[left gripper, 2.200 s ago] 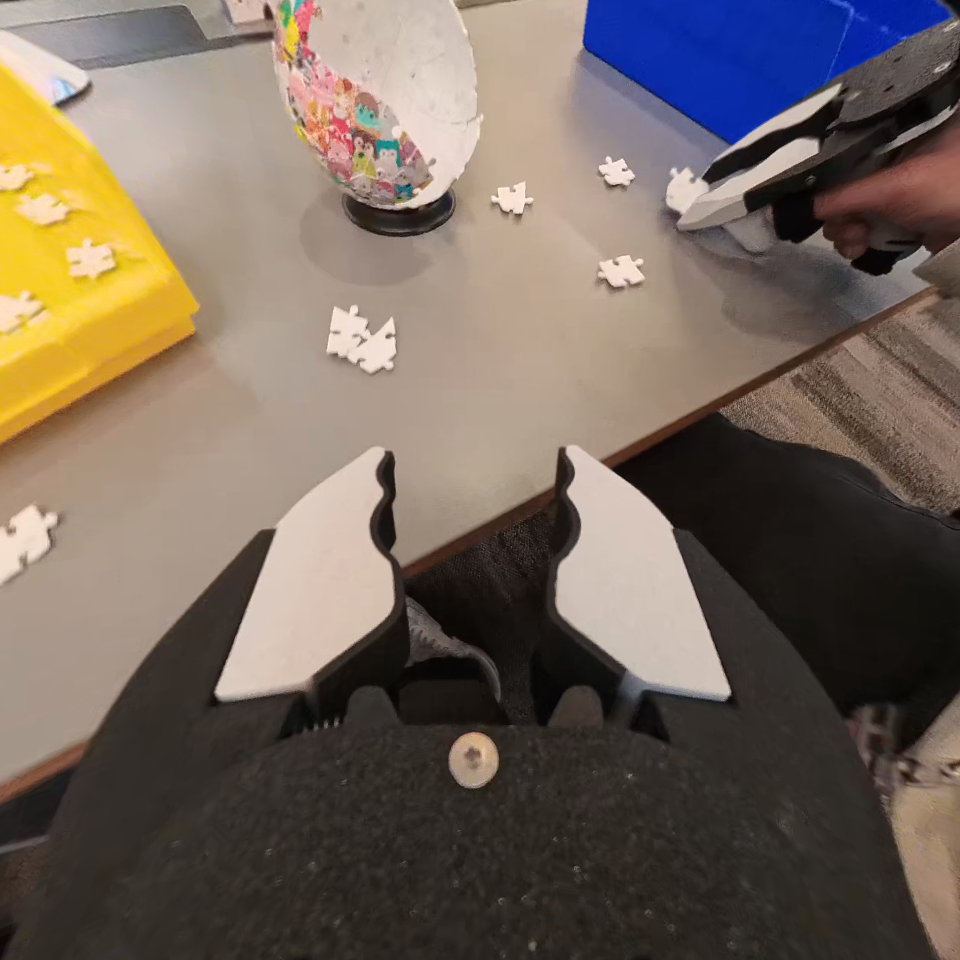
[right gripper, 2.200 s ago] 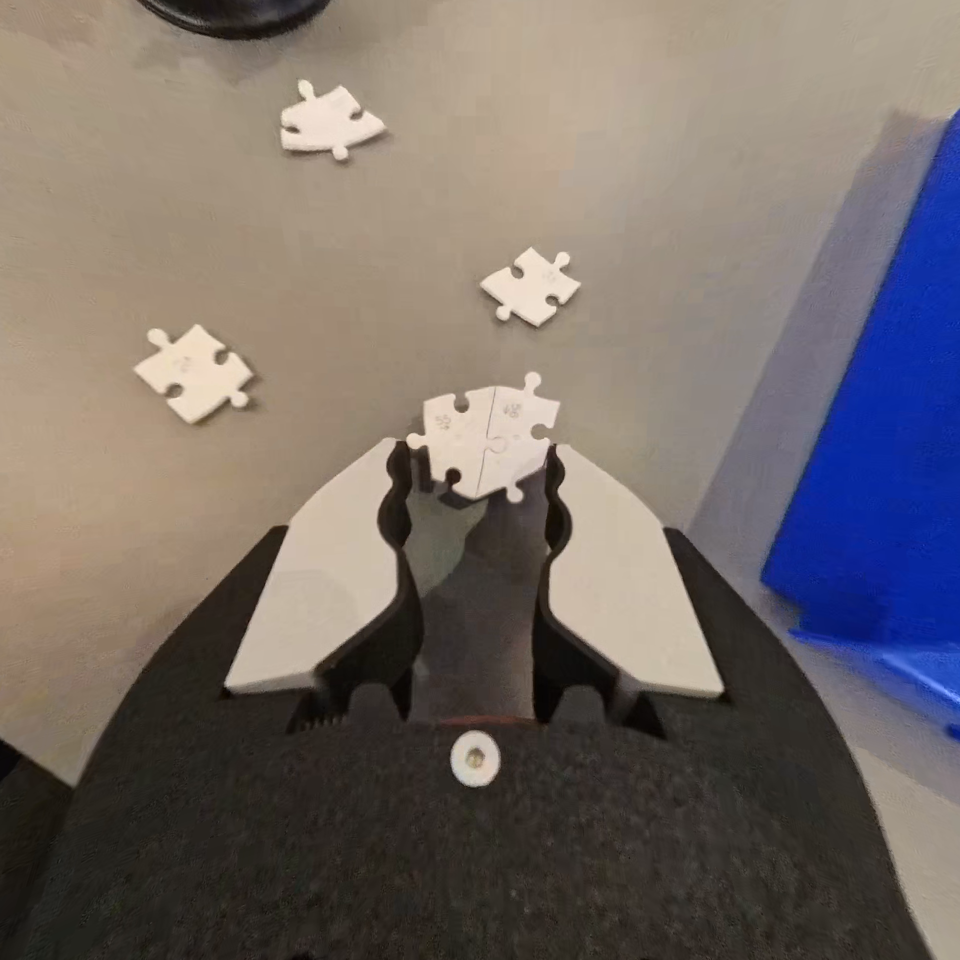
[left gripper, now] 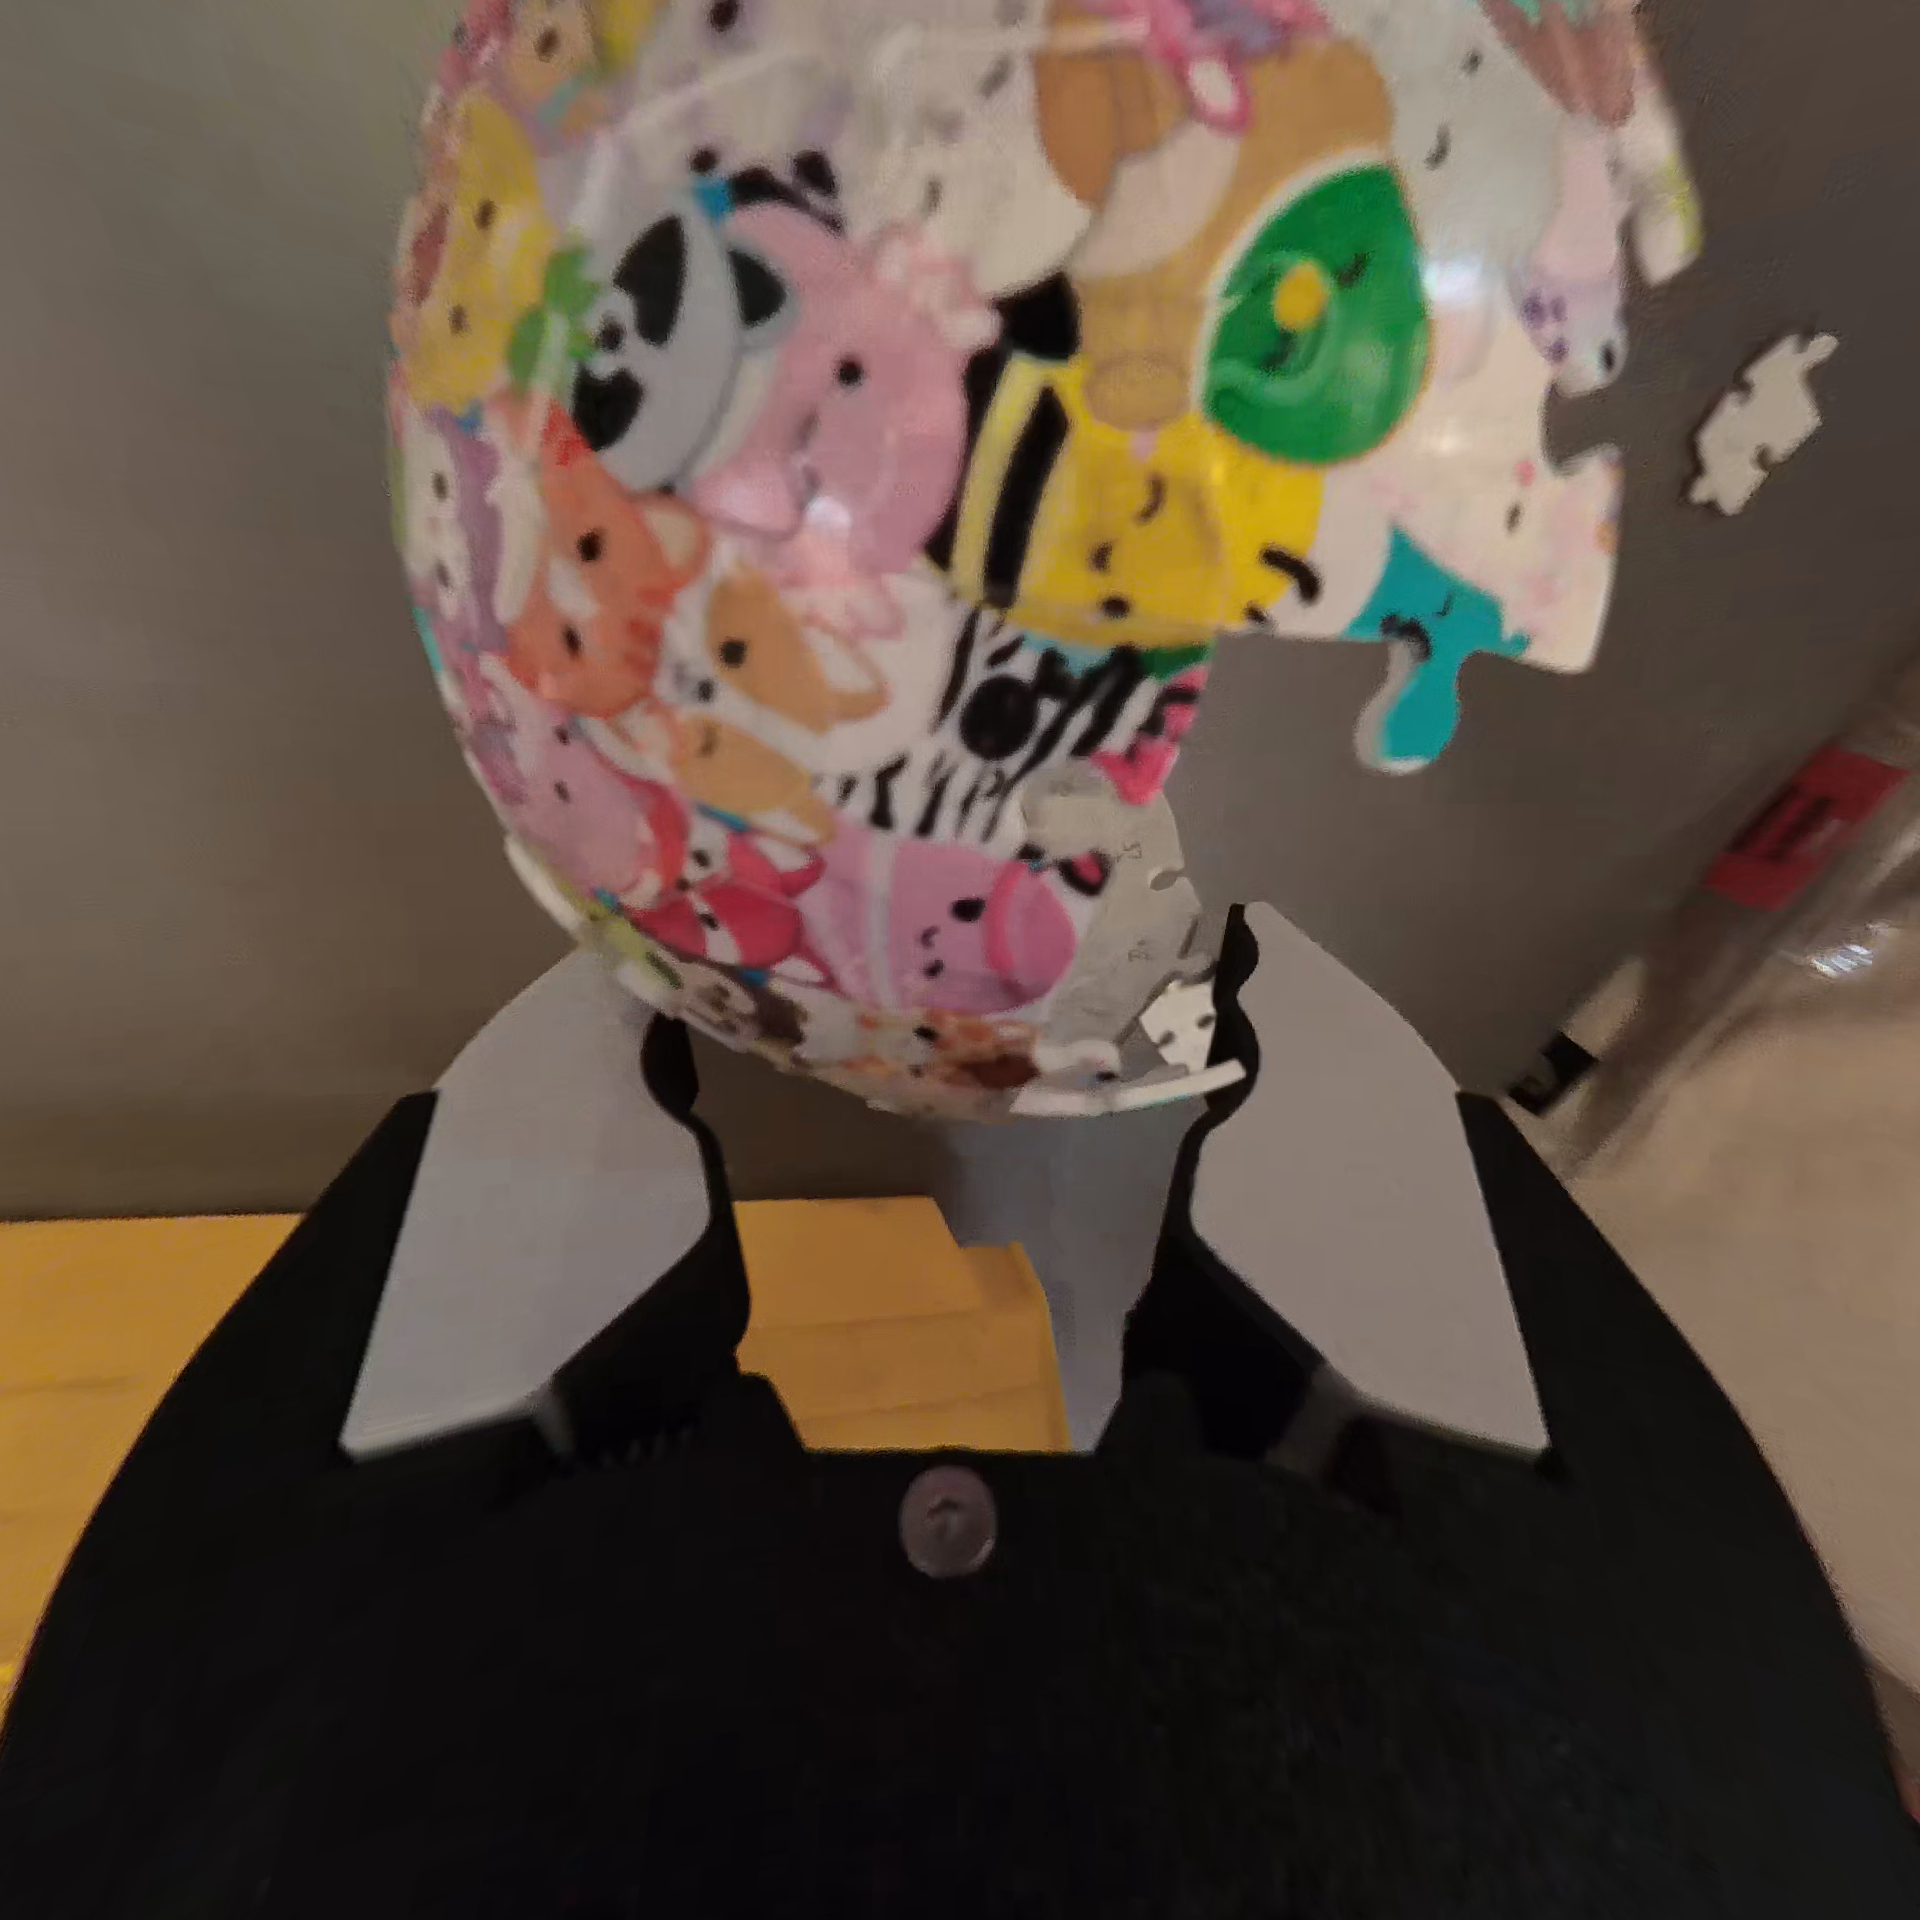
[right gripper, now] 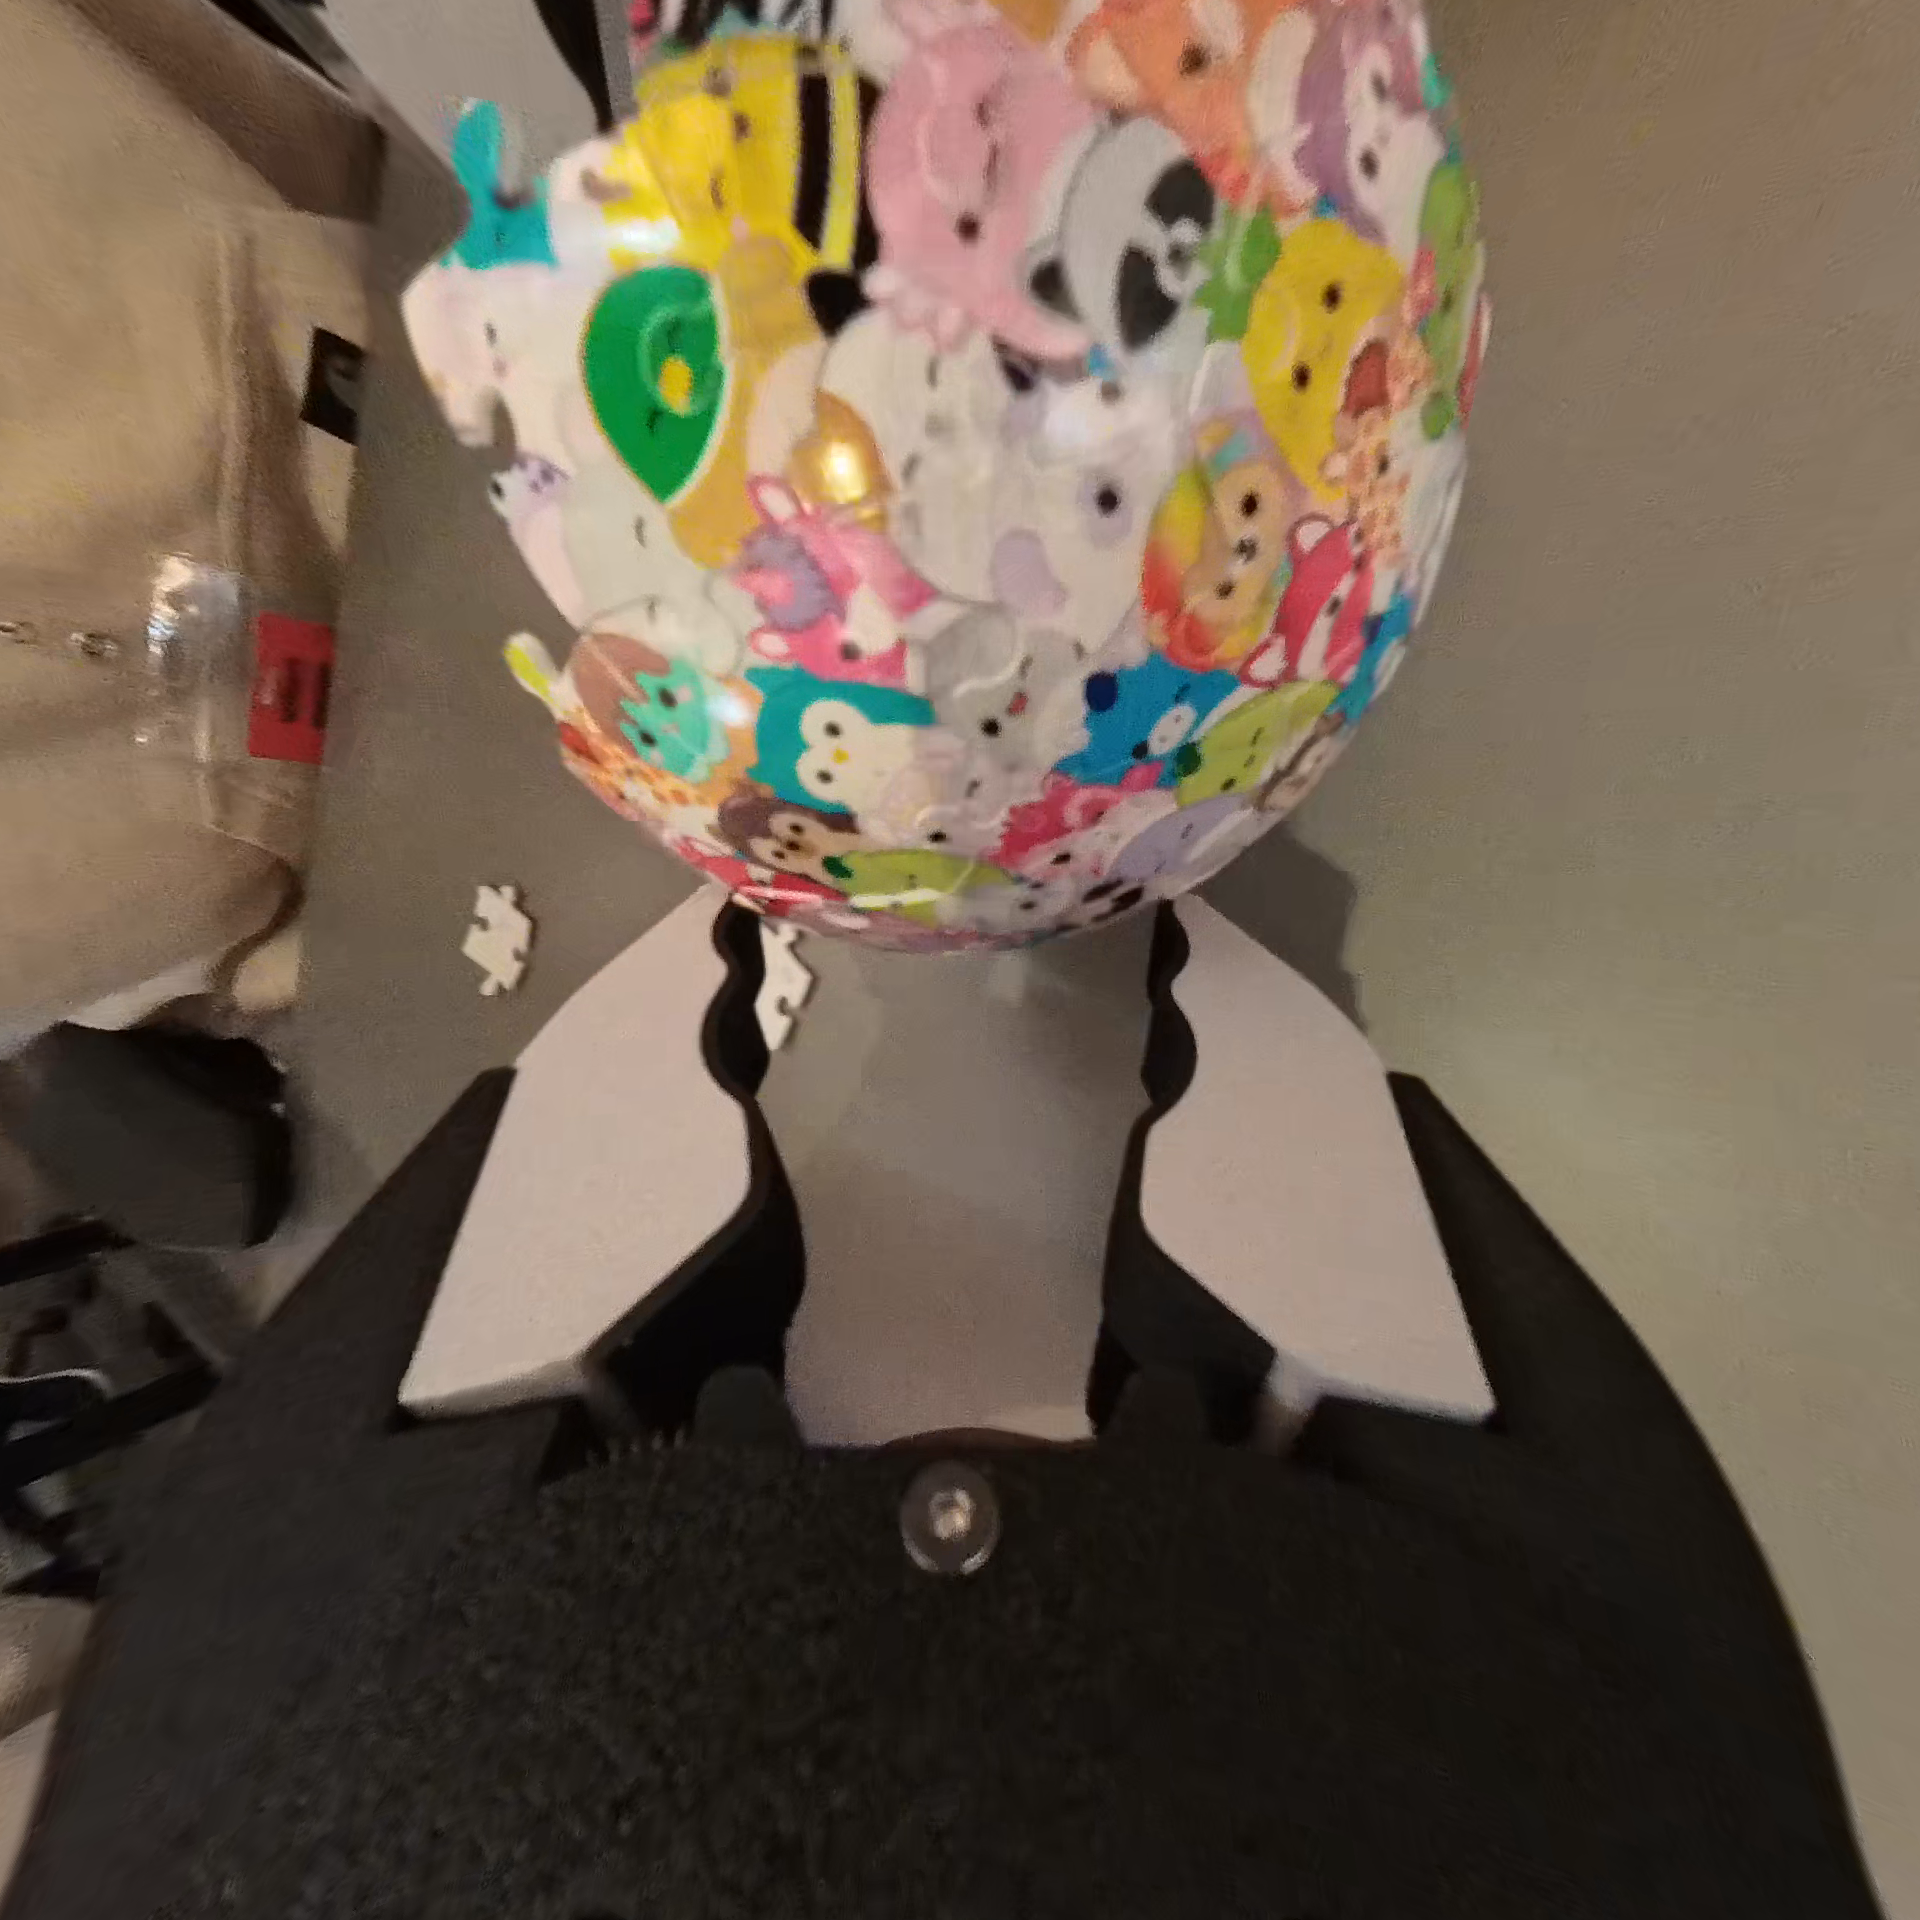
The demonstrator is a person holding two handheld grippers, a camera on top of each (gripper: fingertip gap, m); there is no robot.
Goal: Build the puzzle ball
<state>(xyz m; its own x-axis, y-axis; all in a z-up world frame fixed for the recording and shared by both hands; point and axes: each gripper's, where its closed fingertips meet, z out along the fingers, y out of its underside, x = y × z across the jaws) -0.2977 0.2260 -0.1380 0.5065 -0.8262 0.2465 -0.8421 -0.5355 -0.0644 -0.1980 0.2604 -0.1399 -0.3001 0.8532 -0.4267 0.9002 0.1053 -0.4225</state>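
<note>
- My left gripper (left gripper: 951,997) has its fingers spread, cradling the puzzle ball's (left gripper: 894,540) lower end.
- My right gripper (right gripper: 951,966) is spread too, its tips at the ball's opposite end.
- Loose white pieces (right gripper: 497,938) lie on the grey table (right gripper: 1683,727).

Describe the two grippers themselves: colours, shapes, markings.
Both match. The left gripper and right gripper each have a rough black rounded body, one silver screw at its centre, and two flat pale grey fingers with wavy black inner edges. No cables or sleeves show.
</note>
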